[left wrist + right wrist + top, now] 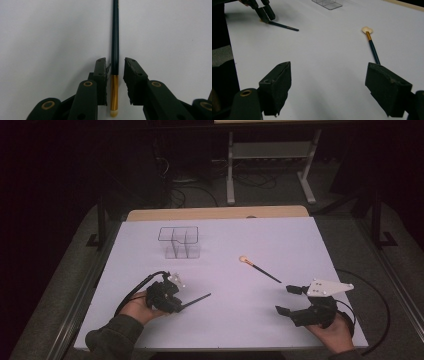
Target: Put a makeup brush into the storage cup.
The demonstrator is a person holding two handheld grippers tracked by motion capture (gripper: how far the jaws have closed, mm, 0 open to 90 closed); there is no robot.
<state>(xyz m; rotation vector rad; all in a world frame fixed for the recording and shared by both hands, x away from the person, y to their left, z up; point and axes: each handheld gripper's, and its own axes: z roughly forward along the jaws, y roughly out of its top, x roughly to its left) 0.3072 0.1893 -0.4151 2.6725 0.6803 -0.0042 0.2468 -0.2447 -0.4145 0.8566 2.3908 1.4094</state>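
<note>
A thin dark-handled brush [115, 37] with a gold ferrule and pale tip lies flat on the white table, and in the high view its handle [197, 300] pokes out to the right. My left gripper [115, 61] straddles its ferrule end. The left pad sits against the handle and a narrow gap shows at the right pad. A second brush [260, 269] with a cream fan tip lies at centre right, also seen from the right gripper view [372, 47]. My right gripper [284, 299] rests near the front right, jaws wide open and holding nothing, just short of that brush's handle end.
A clear plastic organizer [181, 242] with several compartments stands at the back left of the white table sheet [225, 330]. A wooden strip [215, 213] runs along the far edge. Cables trail from both grippers, one looping off the table's right side [375, 290].
</note>
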